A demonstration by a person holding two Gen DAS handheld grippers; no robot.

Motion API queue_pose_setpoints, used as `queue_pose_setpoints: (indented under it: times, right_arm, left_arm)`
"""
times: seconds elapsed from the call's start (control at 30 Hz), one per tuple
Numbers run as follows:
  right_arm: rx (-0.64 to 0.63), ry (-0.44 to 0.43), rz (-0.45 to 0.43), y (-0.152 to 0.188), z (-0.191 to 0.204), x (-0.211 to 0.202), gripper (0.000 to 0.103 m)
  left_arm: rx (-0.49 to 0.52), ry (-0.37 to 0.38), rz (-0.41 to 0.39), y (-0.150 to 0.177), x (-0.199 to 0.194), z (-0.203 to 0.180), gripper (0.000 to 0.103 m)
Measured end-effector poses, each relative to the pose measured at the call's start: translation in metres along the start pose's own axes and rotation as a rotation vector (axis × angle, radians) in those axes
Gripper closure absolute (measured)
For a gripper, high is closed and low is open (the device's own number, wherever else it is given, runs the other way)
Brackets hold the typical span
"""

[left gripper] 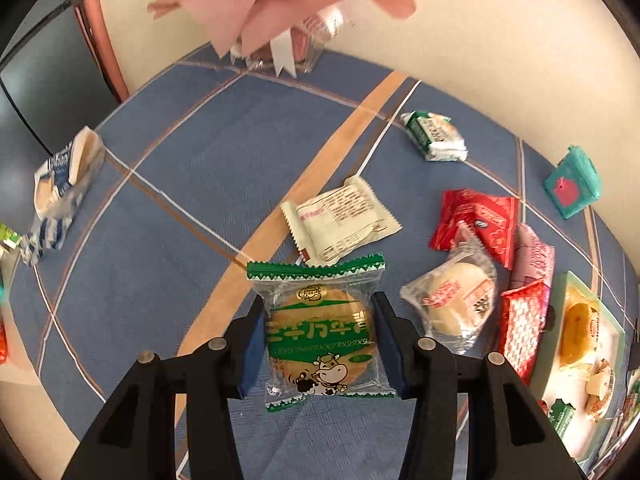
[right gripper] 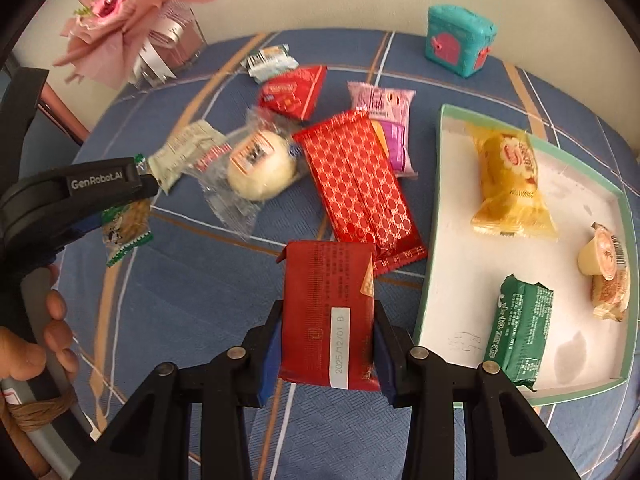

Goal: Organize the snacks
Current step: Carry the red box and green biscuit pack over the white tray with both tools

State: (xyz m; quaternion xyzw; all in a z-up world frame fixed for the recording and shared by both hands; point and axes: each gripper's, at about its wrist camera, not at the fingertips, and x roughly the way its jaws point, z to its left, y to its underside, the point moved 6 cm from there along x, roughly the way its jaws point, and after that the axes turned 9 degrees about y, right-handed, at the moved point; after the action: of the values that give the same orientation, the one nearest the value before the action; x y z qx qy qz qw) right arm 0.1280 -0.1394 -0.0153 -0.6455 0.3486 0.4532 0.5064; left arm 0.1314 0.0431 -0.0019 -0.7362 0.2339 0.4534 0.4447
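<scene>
so both hands are loaded right now: the left hand-held gripper (left gripper: 320,344) has its pads clamped on the two side edges of a clear green-trimmed biscuit packet with a cartoon cow (left gripper: 322,332), and the right hand-held gripper (right gripper: 326,344) is pinched on the sides of a dark red packet with a date strip (right gripper: 328,312), both packets look lifted clear of the blue plaid surface (left gripper: 180,184). For doing this step well I'd say carry them over level and don't squeeze harder, that biscuit looks like it'd crack and the wrapper is slippery film. The white tray with the green rim (right gripper: 434,216) sits just to the right of the red packet and already has a yellow cake packet (right gripper: 508,184), a green packet (right gripper: 520,328) and a little jelly cup (right gripper: 600,256) in it, so aim for the bare patch near the tray's near left corner and lower until the packet rests flat before letting go. Watch the long red patterned wrapper (right gripper: 356,184) lying just beside the tray edge, easy to snag. The right one has the shorter trip, so I'd drop that first, then bring the left across over the round bun in clear wrap (right gripper: 260,168)
</scene>
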Motion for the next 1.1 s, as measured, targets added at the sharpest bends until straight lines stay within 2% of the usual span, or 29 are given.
queue_pose_setpoints:
  times: [0.37, 0.73, 0.9, 1.1]
  right_arm:
    - [0.080, -0.004, -0.020, 0.002, -0.035, -0.013, 0.061]
    - [0.293, 0.068, -0.029, 0.007, -0.131, -0.023, 0.061]
    - [0.409, 0.107, -0.022, 0.018, -0.185, -0.025, 0.061]
    - [0.532, 0.158, -0.015, 0.035, -0.242, -0.028, 0.061]
  left_arm:
    - [0.108, 0.019, -0.034, 0.005, -0.026, -0.043, 0.052]
    - [0.257, 0.118, -0.019, 0.035, -0.042, -0.126, 0.052]
    - [0.368, 0.172, 0.005, 0.060, -0.044, -0.176, 0.052]
    - [0.524, 0.201, 0.019, 0.096, -0.046, -0.232, 0.052]
